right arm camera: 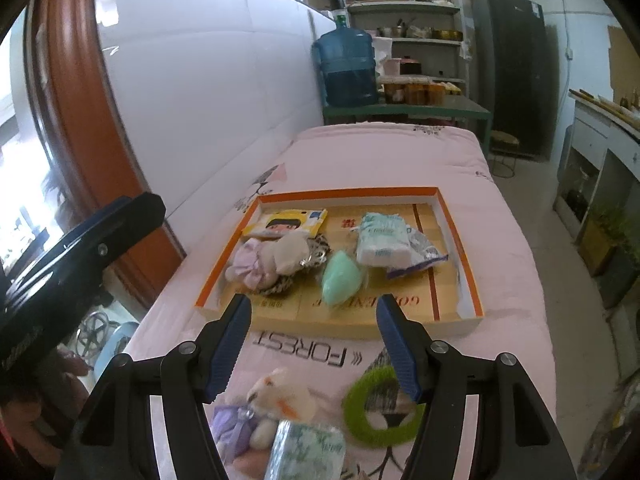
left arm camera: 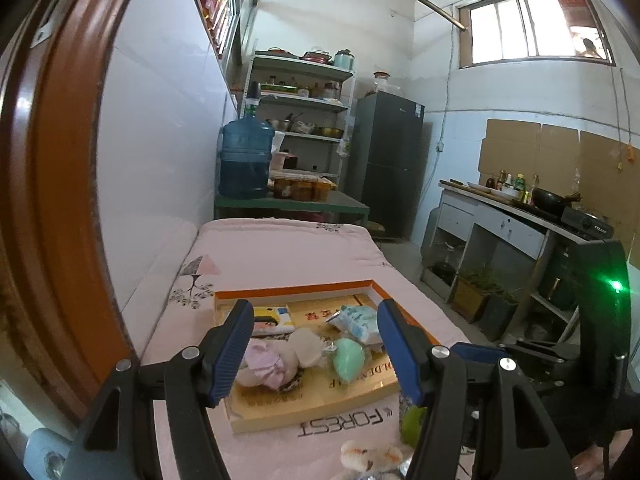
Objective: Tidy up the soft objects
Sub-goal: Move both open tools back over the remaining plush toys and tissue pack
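Observation:
An orange-rimmed cardboard tray [right arm camera: 456, 232] [left arm camera: 296, 291] lies on the pink bedcover. Inside it sit a yellow tissue pack [right arm camera: 294, 220], a plush bear in a lilac dress [right arm camera: 272, 262] [left arm camera: 272, 360], a mint green soft egg [right arm camera: 340, 278] [left arm camera: 349, 358] and a white-blue tissue pack [right arm camera: 382, 242] [left arm camera: 356, 320]. Nearer, on the cover, lie a second plush bear [right arm camera: 280, 400] [left arm camera: 370, 456], a fuzzy green ring [right arm camera: 382, 410] and a green-patterned tissue pack [right arm camera: 306, 450]. My left gripper [left arm camera: 316, 352] is open above the tray. Over the near objects my right gripper [right arm camera: 314, 348] is open and empty.
A white wall panel and brown door frame [left arm camera: 60, 160] run along the left. Beyond the bed stand a green table with a blue water jug [right arm camera: 348, 68], shelves and a dark fridge [left arm camera: 386, 164]. A counter with a stove [left arm camera: 560, 208] is at the right.

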`<action>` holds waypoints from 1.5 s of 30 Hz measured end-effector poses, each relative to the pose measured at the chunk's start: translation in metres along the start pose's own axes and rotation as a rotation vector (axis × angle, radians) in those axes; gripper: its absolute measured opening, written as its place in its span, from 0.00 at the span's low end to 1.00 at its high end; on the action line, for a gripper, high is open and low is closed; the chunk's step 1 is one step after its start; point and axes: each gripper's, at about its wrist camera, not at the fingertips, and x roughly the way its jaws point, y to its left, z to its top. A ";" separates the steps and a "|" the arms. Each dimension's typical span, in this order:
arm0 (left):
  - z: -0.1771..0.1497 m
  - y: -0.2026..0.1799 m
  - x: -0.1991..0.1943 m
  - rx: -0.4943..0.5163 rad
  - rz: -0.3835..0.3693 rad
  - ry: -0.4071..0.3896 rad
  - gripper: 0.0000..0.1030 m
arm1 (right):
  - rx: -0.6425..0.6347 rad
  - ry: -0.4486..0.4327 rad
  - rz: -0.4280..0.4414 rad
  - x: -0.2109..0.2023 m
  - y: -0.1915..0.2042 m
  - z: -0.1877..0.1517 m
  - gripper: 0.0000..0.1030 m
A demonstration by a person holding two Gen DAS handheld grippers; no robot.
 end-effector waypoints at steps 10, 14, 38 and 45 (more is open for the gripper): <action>-0.014 0.000 -0.024 0.000 0.001 0.024 0.62 | 0.020 -0.002 0.010 -0.021 0.007 -0.022 0.65; -0.021 0.000 -0.031 0.001 0.000 0.033 0.62 | 0.032 0.003 0.015 -0.028 0.007 -0.031 0.65; -0.040 -0.012 -0.050 0.016 -0.030 0.071 0.62 | 0.048 0.039 0.038 -0.036 0.017 -0.050 0.65; -0.042 -0.015 -0.054 0.017 -0.032 0.073 0.62 | 0.044 0.050 0.039 -0.036 0.019 -0.052 0.65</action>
